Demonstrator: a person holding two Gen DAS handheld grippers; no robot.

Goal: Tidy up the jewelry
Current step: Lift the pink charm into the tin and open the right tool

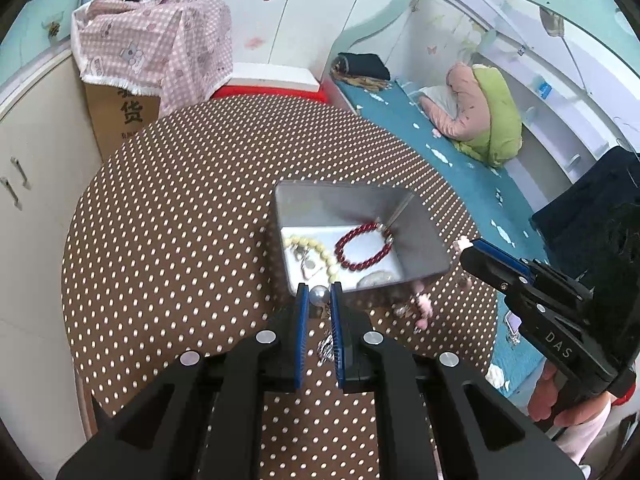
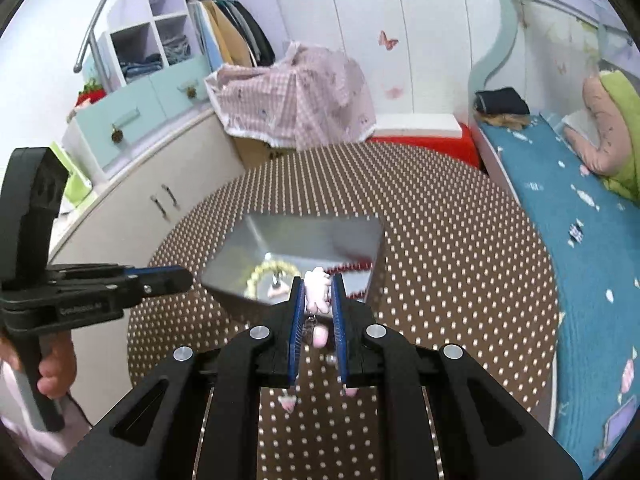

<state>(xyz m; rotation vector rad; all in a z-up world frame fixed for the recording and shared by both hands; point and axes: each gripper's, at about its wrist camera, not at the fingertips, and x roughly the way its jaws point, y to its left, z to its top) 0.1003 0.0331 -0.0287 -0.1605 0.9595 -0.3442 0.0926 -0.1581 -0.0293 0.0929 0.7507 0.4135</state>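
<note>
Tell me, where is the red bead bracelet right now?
In the left wrist view, the red bead bracelet lies inside the metal tin, right of the cream bead strand.

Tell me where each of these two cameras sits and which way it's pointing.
Left wrist: sits on the left tool, looking along its fingers over the dotted table at the metal tin; the right tool enters at right.
Right wrist: sits on the right tool, facing the metal tin; the left tool and hand show at left.
Shared: table, tin, bed, pink checked cloth.
</note>
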